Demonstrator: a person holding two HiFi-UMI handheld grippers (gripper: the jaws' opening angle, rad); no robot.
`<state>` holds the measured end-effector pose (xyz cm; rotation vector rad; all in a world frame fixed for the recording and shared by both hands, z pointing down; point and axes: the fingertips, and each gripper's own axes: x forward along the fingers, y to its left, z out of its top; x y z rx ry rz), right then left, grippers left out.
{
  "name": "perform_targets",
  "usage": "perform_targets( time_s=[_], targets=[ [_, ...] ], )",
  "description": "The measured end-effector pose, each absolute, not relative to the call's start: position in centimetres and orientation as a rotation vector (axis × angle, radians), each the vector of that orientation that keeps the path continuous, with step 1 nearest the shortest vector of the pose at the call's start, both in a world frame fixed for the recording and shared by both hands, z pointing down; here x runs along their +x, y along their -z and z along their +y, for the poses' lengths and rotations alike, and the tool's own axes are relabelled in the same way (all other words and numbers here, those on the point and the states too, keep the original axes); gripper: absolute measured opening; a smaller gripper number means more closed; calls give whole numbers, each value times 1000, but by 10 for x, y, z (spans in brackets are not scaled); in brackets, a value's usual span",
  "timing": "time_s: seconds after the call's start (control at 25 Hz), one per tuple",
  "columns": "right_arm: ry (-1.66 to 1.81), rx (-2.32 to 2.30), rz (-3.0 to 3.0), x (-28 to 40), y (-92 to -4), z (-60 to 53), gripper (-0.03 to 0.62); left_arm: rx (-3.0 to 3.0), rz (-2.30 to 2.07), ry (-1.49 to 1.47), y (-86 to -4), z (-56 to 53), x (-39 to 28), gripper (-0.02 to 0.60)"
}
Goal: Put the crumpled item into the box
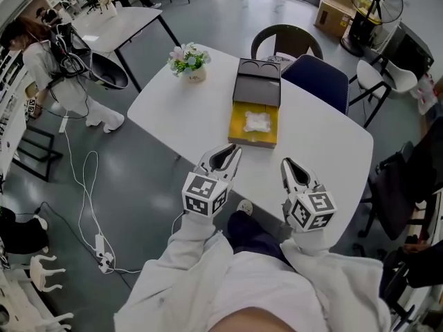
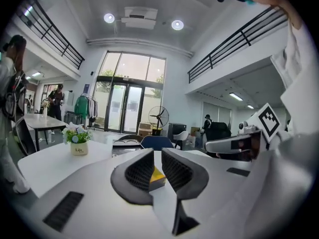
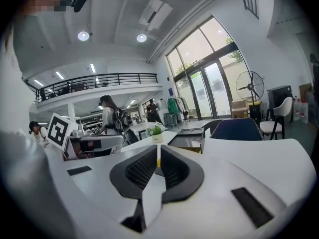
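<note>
Head view: the crumpled item (image 1: 257, 122) lies inside the yellow box (image 1: 237, 133), mid-table, beyond both grippers. The left gripper (image 1: 233, 150) is closing on nothing, with a narrow gap left. The right gripper (image 1: 286, 162) has its jaws together, empty.

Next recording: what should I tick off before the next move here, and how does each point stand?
1. Crumpled white item inside the yellow box: ok.
2. Dark lid folded back, box open: ok.
3. Left gripper empty: ok; its jaws are closing with nothing between them.
4. Right gripper empty: ok; its jaws stand together with nothing between them.
5. Both grippers clear of the box, at the near edge of the white table: ok.
6. Flower pot standing apart from the box: ok.
</note>
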<state>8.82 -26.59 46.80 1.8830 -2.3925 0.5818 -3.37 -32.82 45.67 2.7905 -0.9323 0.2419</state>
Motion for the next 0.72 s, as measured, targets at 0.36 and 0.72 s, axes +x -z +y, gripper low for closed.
perform_targets(
  time_s=[0.36,0.72],
  targets=[
    [-502,1923,-2386,96,-453,-261,41,2774,-1053,-279,-459,-317,-55,20],
    [-498,1919,-2383,97,-457,-258,38,2753,-1056,-274,-465,-308,-57,20]
  ],
)
